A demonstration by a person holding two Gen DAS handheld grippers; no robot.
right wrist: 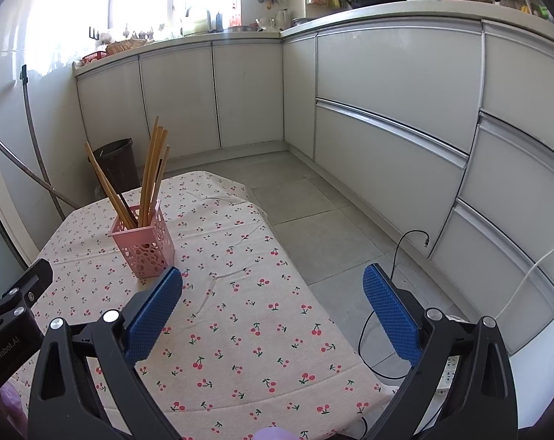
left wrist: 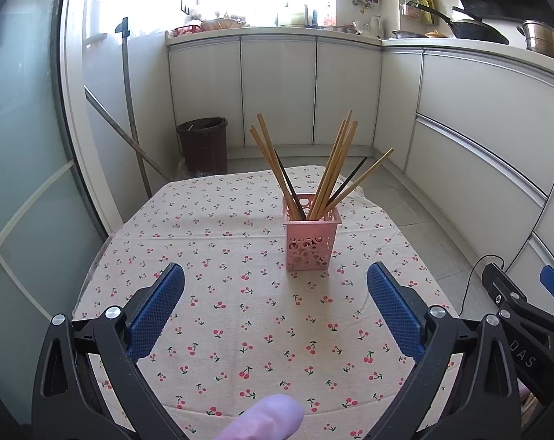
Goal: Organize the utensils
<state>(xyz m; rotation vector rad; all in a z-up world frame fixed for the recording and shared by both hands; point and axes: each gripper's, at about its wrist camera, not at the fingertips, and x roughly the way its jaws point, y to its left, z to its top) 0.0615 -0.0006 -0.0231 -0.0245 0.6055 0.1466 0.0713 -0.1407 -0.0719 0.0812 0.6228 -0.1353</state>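
A pink perforated holder (left wrist: 310, 238) stands upright on the cherry-print tablecloth (left wrist: 240, 322), filled with several wooden chopsticks (left wrist: 335, 161) and two dark ones. In the left wrist view my left gripper (left wrist: 276, 282) is open, empty, just short of the holder. The right wrist view shows the same holder (right wrist: 145, 245) at the left with its chopsticks (right wrist: 152, 168). My right gripper (right wrist: 272, 286) is open and empty over the table's right part, the holder beside its left finger. The right gripper's body (left wrist: 522, 308) shows at the left view's right edge.
White cabinets (right wrist: 387, 84) wrap the back and right, with pots and a wok (left wrist: 475, 29) on the counter. A brown bin (left wrist: 203, 143) and leaning poles stand beyond the table. A black cable (right wrist: 390, 282) trails on the tiled floor. A gloved fingertip (left wrist: 266, 421) shows at the bottom.
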